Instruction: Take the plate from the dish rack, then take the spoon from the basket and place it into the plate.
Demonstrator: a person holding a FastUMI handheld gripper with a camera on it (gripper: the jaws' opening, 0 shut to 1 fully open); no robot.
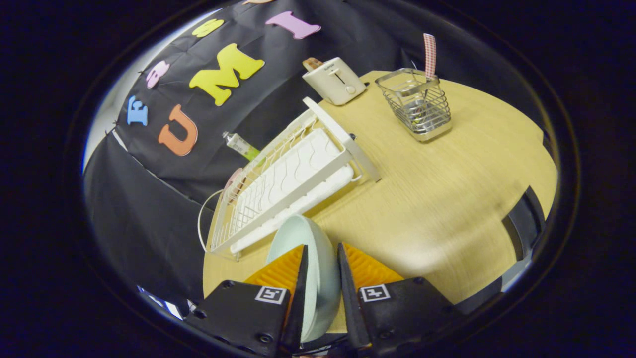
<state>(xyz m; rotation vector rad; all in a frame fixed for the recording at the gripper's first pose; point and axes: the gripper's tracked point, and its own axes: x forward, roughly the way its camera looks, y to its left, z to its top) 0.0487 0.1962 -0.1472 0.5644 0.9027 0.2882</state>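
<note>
- The gripper [322,268] pinches the pale plate [310,258] on edge, a finger pressed on each face of it; the plate stands nearly upright between the fingers, its rim rising just ahead of them.
- Just beyond the plate lies the white dish rack [288,184], on the wooden table [447,199].
- A pinkish dish [233,177] sits at the rack's far side (mostly hidden by the wires), and a tube with a green label [242,145] lies behind the rack near the booth wall.
- Further off, a cream toaster [334,79] stands at the table's far edge.
- Beside the toaster is a wire basket [415,104], holding the spoon [429,55], whose checked handle sticks up out of it, well apart from the plate.
</note>
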